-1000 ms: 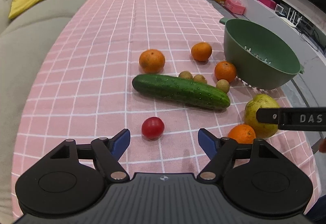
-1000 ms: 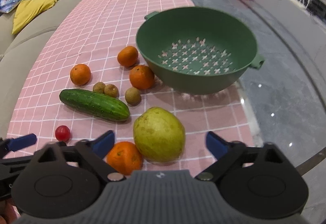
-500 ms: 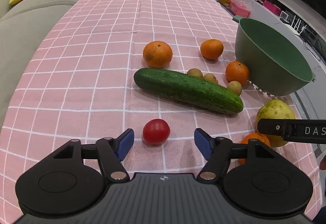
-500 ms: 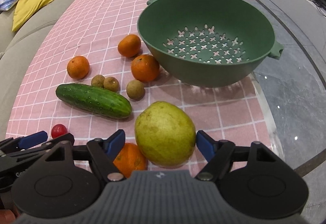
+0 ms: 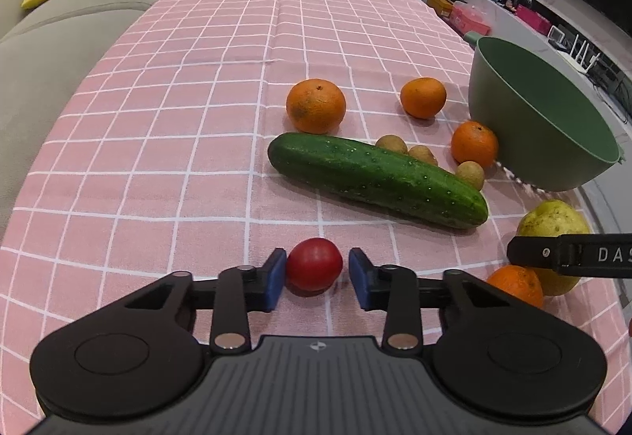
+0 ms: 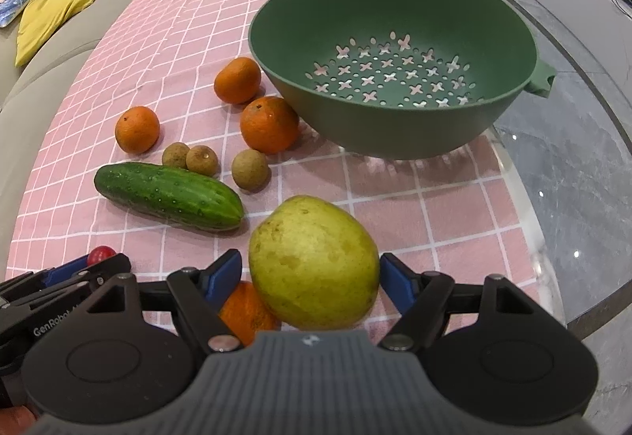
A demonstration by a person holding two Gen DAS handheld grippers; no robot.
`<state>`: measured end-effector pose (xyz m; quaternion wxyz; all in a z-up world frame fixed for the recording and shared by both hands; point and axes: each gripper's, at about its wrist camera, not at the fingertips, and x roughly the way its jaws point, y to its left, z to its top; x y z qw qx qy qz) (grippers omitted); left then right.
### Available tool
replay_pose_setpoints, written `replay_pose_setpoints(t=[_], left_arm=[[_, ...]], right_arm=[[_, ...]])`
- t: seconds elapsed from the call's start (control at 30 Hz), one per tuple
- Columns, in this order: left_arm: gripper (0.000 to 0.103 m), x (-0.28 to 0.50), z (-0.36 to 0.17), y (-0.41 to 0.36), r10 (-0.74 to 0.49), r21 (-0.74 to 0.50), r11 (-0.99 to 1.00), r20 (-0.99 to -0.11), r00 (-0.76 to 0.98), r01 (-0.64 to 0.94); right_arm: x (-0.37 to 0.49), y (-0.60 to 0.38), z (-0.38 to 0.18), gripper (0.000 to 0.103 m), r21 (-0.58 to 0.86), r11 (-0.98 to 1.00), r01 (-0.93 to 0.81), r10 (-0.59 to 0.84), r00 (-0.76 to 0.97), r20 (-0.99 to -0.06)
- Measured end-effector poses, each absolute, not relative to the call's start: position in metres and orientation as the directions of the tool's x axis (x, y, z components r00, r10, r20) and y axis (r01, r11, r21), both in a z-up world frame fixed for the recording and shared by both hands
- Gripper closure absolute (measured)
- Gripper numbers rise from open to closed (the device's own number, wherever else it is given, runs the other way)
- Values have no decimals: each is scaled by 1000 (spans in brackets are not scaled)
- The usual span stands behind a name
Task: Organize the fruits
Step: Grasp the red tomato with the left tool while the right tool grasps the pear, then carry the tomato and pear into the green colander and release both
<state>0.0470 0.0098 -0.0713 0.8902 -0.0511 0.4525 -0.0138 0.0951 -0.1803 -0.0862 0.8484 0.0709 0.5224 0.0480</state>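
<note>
Both sets of fingers have come in around their fruit since a second ago, when my left gripper [image 5: 316, 279] stood wide with the tomato [image 5: 314, 263] lying ahead of its tips. Now that tomato sits right between the left fingers [image 5: 273, 279] on the pink checked cloth [image 5: 158, 158]; the jaws are closing, narrow now, one blue pad at the tomato's side and a thin gap showing at the other. My right gripper [image 6: 310, 279] has the yellow-green pear [image 6: 314, 263] between its fingers [image 6: 397, 285]. Those blue pads stand just at the pear's flanks, and I cannot tell whether they press on it. Tucked against the pear, behind the inner right finger, lies an orange [image 6: 247, 310].

Just past the left fingertips the cucumber [image 5: 377, 180] lies slantwise. Beyond it, three small brown fruits [image 5: 422, 154] sit close against its far side, two touching one another. Further out are three more oranges: one [image 5: 316, 105] straight ahead of the left fingers, one [image 6: 269, 125] resting against the green colander [image 6: 395, 71], one [image 6: 237, 80] just behind that. The colander stands ahead of the right fingers, near the cloth's edge. It holds no fruit.
</note>
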Motion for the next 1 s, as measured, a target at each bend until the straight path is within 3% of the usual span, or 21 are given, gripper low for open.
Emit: replay_pose_setpoints(t=[0.2, 0.63, 1.0], left_arm=[[68, 46, -71, 11, -78, -112, 994, -803, 590, -20], [69, 44, -63, 11, -80, -112, 994, -797, 598, -16], [69, 37, -19, -8, -143, -106, 990, -763, 630, 96]], right_arm=[[95, -180, -86, 38, 164, 986, -3, 148, 449, -881], [95, -188, -81, 39, 198, 980, 28, 165, 447, -879], [93, -204, -4, 39, 250, 967, -41, 230, 558, -797]])
